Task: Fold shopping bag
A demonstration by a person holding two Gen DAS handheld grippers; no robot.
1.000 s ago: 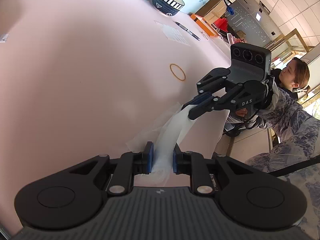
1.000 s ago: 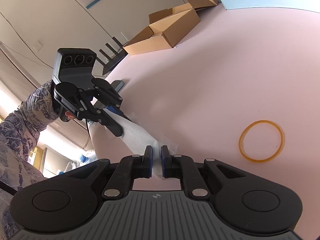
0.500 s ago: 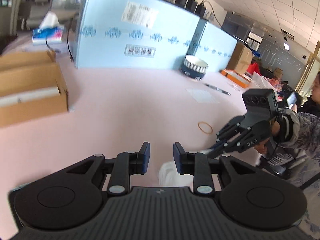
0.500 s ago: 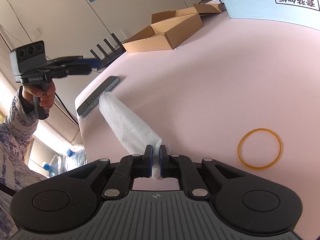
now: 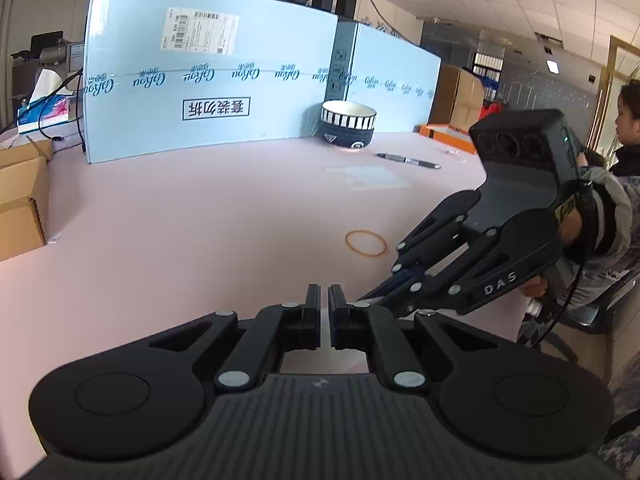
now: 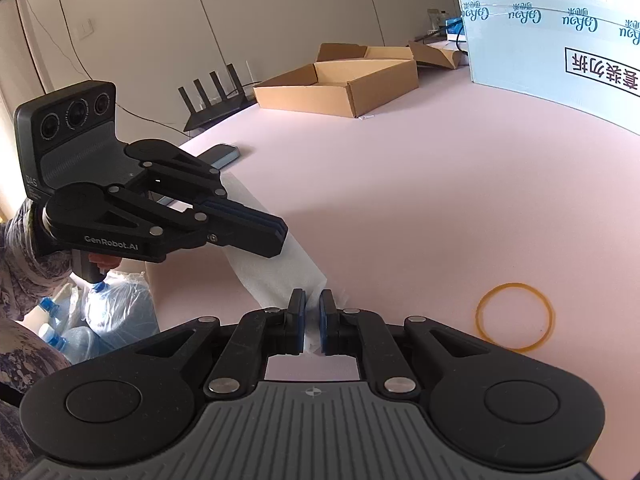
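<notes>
Right tongs (image 6: 313,312) pinch one end of the rolled white shopping bag (image 6: 276,264) on the pink desk (image 6: 420,208); left tongs (image 6: 276,236), clenched empty above it, risk nudging it unrolled.

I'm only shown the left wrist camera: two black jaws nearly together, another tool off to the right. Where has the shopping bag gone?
Observer: In the right wrist view the shopping bag lies as a long white strip on the pink table.
Operator: Is anything holding it?
Observer: The right gripper has its jaws shut on the strip's near end.
Operator: And the left tool?
Observer: The left gripper hangs shut over the strip's middle; whether it touches, I cannot tell.
</notes>
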